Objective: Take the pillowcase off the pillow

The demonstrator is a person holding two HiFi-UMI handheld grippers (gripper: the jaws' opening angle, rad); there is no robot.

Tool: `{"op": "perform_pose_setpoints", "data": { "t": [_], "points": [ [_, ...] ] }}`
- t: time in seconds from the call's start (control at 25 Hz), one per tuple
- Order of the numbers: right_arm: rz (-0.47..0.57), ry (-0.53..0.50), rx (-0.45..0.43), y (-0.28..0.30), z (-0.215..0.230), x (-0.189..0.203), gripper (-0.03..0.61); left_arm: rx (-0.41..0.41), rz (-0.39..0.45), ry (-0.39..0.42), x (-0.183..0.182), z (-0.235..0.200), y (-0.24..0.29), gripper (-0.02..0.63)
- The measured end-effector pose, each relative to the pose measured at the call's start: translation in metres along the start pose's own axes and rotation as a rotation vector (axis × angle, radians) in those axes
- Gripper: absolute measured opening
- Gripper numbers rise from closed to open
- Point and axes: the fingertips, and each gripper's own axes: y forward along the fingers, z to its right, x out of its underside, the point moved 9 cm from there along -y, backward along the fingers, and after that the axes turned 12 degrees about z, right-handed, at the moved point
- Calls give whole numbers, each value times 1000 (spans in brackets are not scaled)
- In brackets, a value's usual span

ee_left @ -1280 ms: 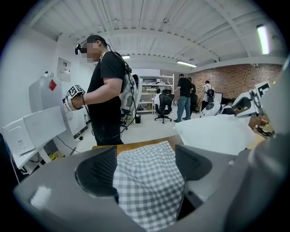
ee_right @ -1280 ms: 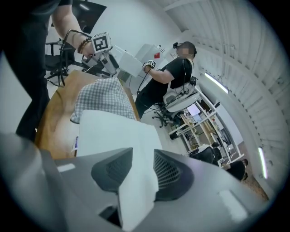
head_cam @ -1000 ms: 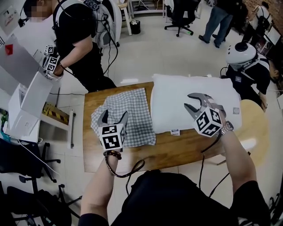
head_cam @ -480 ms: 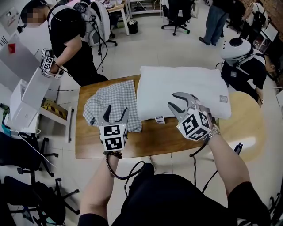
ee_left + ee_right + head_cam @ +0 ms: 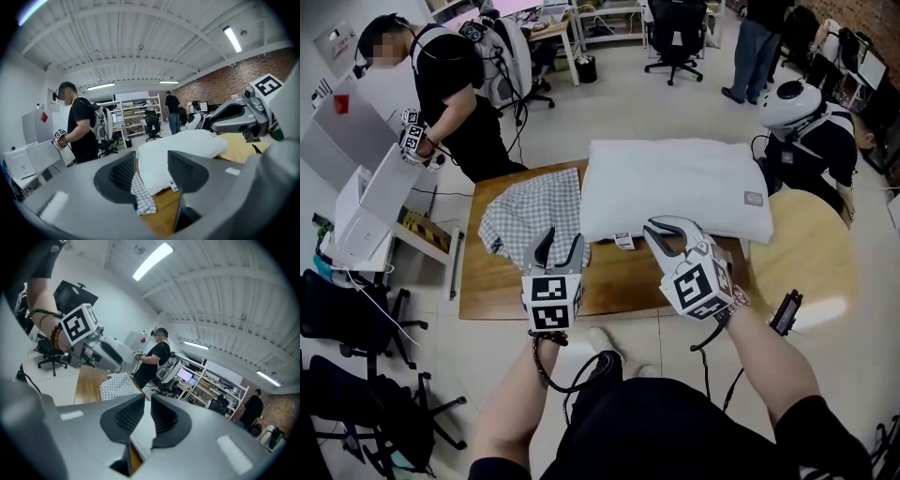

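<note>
**Both grippers empty, with the pillowcase off and lying beside the bare pillow**

The left gripper [image 5: 151, 164] has its fingers [image 5: 118, 174] moderately apart. They have just been closing, and nothing is between them. Through the gap, farther off, show a corner of the checked pillowcase [image 5: 140, 197] and the near edge of the white pillow [image 5: 180, 145]. Neither is touched.

The right gripper [image 5: 146, 420] has its fingers [image 5: 127, 417] drawn to a narrow slit. They too have just been closing, and nothing is clamped between them. Only the pale pillow surface beyond shows through the slit.

In the head view both grippers are held on the person's side of the wooden table [image 5: 609, 286], with their tips pointing away from the person. The tips of the left gripper overlap the near edge of the pillowcase. The tips of the right gripper sit just before the pillow's near long edge, beside its small sewn label [image 5: 623, 241].

The pillow lies flat with its long axis running left to right along the table's far side. Its right end reaches the pale round table [image 5: 811, 253].

The pillowcase lies spread and rumpled on the tabletop at the pillow's left end, with its right edge meeting the pillow. It is about as deep as it is wide, so no long axis can be told.

A person in black [image 5: 455, 89] stands beyond the table's left corner.
</note>
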Motion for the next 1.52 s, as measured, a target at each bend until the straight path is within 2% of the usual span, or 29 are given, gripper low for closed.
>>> {"op": "perform_pose_setpoints", "data": {
  "t": [0.2, 0.56, 0.72, 0.84, 1.0, 1.04, 1.2, 1.32, 1.44, 1.52],
  "points": [
    [62, 16, 20, -41, -37, -22, 29, 46, 68, 4, -11, 37, -48, 149],
    [137, 71, 59, -60, -56, -59, 2, 127, 139, 57, -41, 63, -80, 5],
    [160, 85, 73, -65, -66, -74, 2, 151, 151, 75, -46, 68, -93, 5],
    [136, 199, 109, -68, -77, -86, 2, 157, 155, 71, -48, 67, -103, 5],
    [117, 281, 143, -72, -88, -99, 2, 165, 170, 76, -51, 65, -114, 5],
    [120, 280, 145, -72, -90, -100, 0, 169, 175, 81, -52, 66, -116, 5],
    [193, 151, 124, -69, -93, -102, 0, 176, 195, 88, -56, 64, -126, 5],
    [190, 184, 131, -72, -102, -106, 0, 176, 216, 94, -59, 63, -133, 5],
    [132, 305, 152, -75, -112, -114, 0, 179, 232, 93, -61, 62, -137, 4],
    [168, 239, 137, -72, -112, -113, 0, 181, 234, 87, -62, 61, -138, 3]
  ]
}}
